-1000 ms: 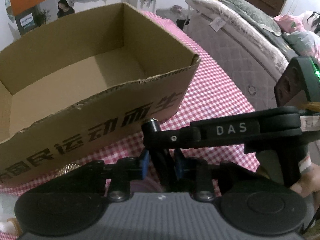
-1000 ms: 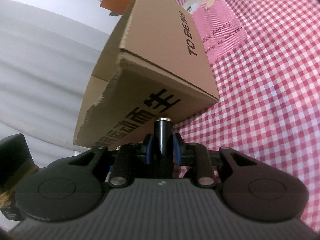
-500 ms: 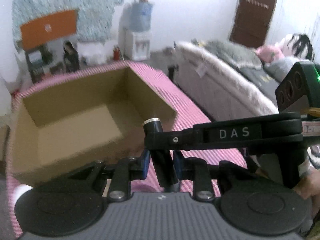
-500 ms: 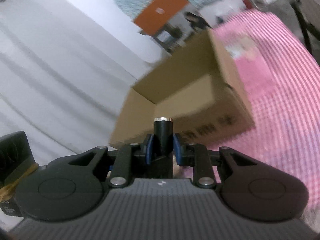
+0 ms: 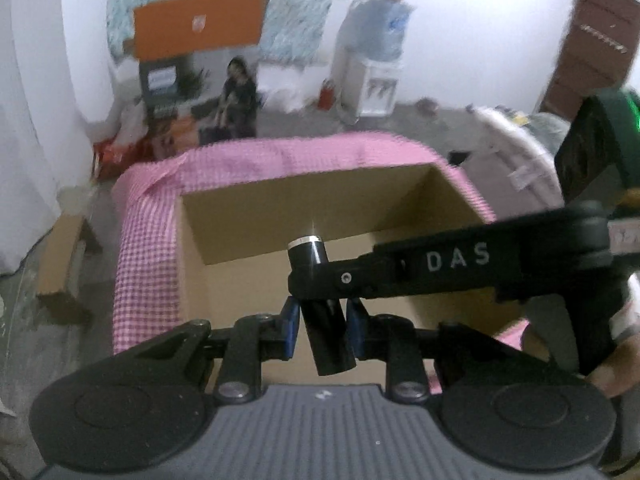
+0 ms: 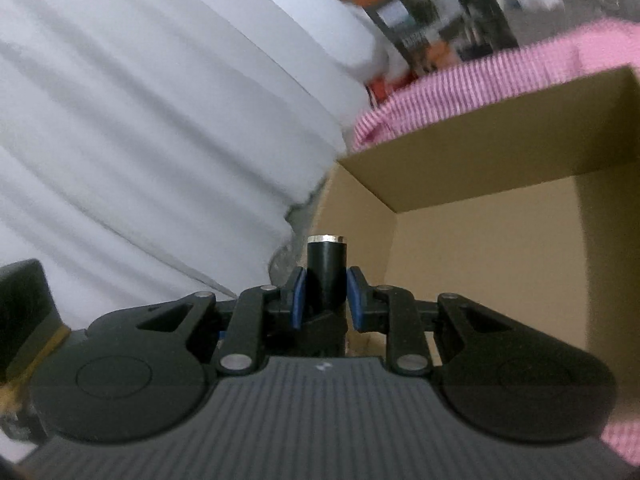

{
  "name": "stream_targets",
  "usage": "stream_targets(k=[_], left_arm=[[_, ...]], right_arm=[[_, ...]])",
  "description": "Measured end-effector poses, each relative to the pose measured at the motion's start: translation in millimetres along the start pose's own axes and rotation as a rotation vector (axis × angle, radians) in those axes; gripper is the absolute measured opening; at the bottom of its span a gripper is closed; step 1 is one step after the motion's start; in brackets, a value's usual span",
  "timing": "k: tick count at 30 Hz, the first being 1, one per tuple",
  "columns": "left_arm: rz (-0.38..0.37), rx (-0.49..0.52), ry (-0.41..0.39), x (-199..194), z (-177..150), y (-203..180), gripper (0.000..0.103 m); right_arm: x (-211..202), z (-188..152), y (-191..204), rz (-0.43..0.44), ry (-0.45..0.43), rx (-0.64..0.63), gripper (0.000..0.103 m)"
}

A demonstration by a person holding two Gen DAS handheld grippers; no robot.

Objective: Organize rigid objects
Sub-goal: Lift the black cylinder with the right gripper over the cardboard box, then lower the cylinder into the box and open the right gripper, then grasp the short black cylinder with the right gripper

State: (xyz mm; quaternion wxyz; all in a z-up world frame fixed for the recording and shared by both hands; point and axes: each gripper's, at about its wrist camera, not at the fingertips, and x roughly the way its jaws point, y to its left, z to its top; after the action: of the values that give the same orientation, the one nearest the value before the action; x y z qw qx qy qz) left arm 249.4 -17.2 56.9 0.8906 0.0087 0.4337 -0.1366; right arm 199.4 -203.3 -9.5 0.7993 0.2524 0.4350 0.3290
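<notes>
A black bar marked DAS [image 5: 460, 268] has an upright black cylinder with a silver cap at each end. My left gripper [image 5: 322, 320] is shut on one cylinder [image 5: 316, 268], its blue pads [image 5: 290, 328] pressing both sides. In the right wrist view, my right gripper [image 6: 326, 300] is shut on the other cylinder [image 6: 326, 264]. The bar hangs above the open cardboard box [image 5: 300, 204], whose bare brown floor shows below it. The right gripper's body with a green light [image 5: 600, 140] and a hand [image 5: 616, 372] appear at the right edge. The same box [image 6: 500, 152] lies ahead and right of the right gripper.
The box stands on a table with a pink checked cloth [image 5: 148, 240]. A bed [image 5: 516, 152] lies to the right. A small cardboard box [image 5: 60, 264] sits on the floor at the left. A water dispenser [image 5: 376, 80] stands at the back. A white curtain [image 6: 140, 120] hangs left.
Both grippers have risen with the black bar, from in front of the box's printed side to above its open top. Both grips stayed as they were.
</notes>
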Motion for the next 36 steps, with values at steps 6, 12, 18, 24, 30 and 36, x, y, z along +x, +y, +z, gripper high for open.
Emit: stream_targets(k=[6,12,18,24,30,36], left_arm=[[0.053,-0.017,0.096,54,13,34,0.026],[0.124,0.007,0.098,63,18,36,0.041],[0.123,0.004,0.055,51,18,37,0.049],[0.078,0.008,-0.054,3,11,30,0.064],[-0.028,0.076,-0.184,-61,-11,0,0.072],[-0.163,0.139,-0.254,-87,-54,-42,0.082]], right_arm=[[65,32,-15,-0.056,0.142,0.077,0.021],[137,63,-44,-0.146,0.261,0.078,0.023],[154,73,-44,-0.189,0.263,0.037,0.033],[100,75,-18,-0.121,0.153,-0.018,0.044],[-42,27,16,-0.068,-0.036,-0.099,0.049],[-161,-60,2,-0.116,-0.221,-0.100,0.052]])
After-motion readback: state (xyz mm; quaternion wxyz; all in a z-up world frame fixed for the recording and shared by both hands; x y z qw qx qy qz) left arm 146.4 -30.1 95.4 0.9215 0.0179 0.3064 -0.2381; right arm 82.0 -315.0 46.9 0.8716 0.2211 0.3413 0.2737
